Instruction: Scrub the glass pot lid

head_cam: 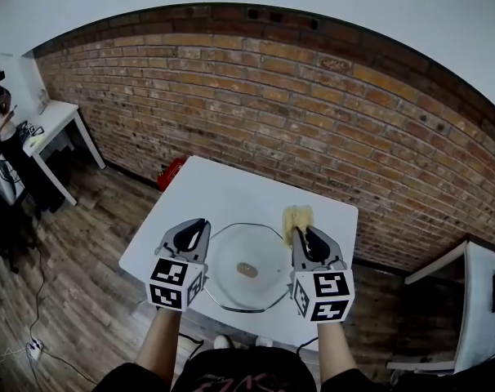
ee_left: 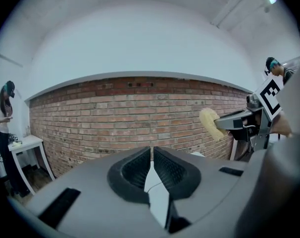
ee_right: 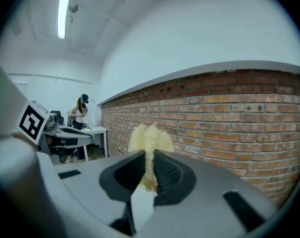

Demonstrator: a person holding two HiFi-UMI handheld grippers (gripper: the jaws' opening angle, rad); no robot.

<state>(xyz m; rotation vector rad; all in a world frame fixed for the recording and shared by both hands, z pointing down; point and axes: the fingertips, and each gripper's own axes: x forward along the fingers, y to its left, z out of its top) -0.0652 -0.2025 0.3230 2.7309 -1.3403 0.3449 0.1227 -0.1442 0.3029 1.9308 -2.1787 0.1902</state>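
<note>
Glass lid (head_cam: 246,268) sits flat on the counter (head_cam: 223,190), lower middle of frame. Right hand-held gripper (head_cam: 309,235), just right of it, pinches a yellow scrubber (head_cam: 297,217); left hand-held gripper (head_cam: 198,227), just left, is clamped on nothing.
</note>
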